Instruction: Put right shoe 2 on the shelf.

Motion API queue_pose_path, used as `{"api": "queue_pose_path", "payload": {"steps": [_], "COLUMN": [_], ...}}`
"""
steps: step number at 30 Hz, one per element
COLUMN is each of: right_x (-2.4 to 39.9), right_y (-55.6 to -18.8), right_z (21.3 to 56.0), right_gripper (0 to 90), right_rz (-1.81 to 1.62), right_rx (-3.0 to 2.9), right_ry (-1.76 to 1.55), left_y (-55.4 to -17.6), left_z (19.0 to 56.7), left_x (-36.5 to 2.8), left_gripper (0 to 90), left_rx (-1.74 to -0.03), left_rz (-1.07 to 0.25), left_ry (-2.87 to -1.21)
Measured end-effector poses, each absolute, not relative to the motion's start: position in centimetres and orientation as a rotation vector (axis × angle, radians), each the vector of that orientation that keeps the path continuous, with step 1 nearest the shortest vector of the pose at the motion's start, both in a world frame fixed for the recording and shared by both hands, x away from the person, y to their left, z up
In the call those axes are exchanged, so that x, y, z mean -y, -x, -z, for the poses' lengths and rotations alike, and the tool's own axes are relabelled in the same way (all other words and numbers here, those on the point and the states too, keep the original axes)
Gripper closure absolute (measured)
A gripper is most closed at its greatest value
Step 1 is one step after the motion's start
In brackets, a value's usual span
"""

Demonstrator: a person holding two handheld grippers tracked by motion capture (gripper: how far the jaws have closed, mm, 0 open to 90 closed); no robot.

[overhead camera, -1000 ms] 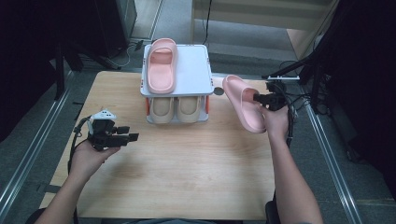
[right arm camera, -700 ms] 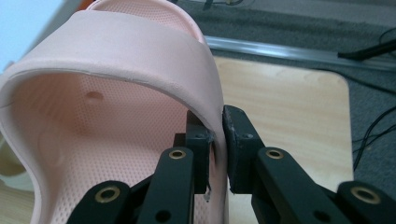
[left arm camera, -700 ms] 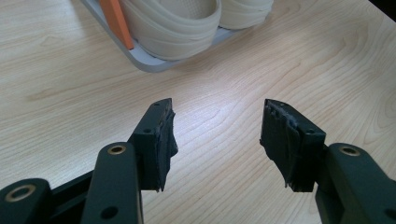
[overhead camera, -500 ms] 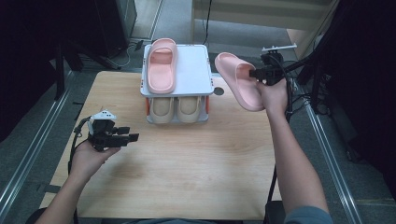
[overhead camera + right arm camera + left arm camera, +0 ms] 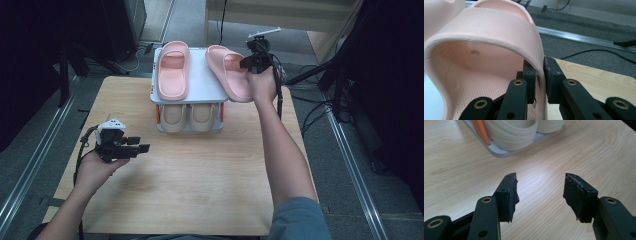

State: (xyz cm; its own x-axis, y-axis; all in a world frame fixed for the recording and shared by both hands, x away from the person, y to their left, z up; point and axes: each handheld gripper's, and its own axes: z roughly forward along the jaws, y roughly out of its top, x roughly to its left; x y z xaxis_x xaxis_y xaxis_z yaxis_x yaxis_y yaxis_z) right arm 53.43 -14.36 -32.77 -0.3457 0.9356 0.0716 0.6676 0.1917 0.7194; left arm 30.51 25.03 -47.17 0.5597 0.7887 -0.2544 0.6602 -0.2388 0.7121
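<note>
A person's right gripper (image 5: 248,61) clamps the strap edge of a pink slipper (image 5: 228,72), holding it at the right side of the top shelf of a small shoe rack (image 5: 202,82) at the far edge of the wooden table (image 5: 200,175); whether the sole rests on the shelf or hangs just above it cannot be told from the high view, and the slipper's near end juts past the rack's front corner. In the right gripper view the strap fills the frame and hides most of the footbed, with one jaw inside the strap and one outside. A second pink slipper (image 5: 172,70) lies flat on the shelf's left half. Beneath, a pair of cream slippers (image 5: 187,116) sits on the lower tier, the shelf above hiding all but their near ends. The left gripper (image 5: 134,148) hovers low over bare wood near the table's left side, well apart from the rack, jaws spread wide and holding nothing.
</note>
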Motion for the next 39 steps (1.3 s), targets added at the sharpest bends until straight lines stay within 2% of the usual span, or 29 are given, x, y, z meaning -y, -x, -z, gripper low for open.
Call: {"api": "queue_pose_path", "payload": {"steps": [12,24,28,30,33,39], "right_x": [9.9,10.4,11.2,11.8,12.4,13.7], "right_y": [-55.2,-54.1,-53.3,-52.8,-52.6,-53.6], "right_z": [33.3,32.6,31.5,30.9,30.7,33.0], "right_gripper": [79.6,70.3,73.7,82.1,88.2,89.2], "right_rz": [-0.892,-0.987,-1.065,-1.103,-1.084,-1.067], "right_rx": [-2.093,-2.131,-2.148,-2.151,-2.146,-2.137], "right_ry": [-1.480,-1.428,-1.383,-1.357,-1.337,-1.396], "left_y": [-30.5,-30.5,-30.5,-30.5,-30.5,-30.5], "left_z": [47.2,47.3,47.3,47.4,47.3,47.4], "left_x": [-25.1,-25.1,-25.1,-25.1,-25.0,-24.9], "left_gripper": [44.4,44.4,44.4,44.4,44.4,44.5], "left_rx": [-1.156,-1.162,-1.169,-1.164,-1.166,-1.164], "left_rz": [-0.184,-0.176,-0.186,-0.192,-0.191,-0.188], "left_ry": [-1.983,-1.992,-1.994,-1.993,-2.000,-2.004]}}
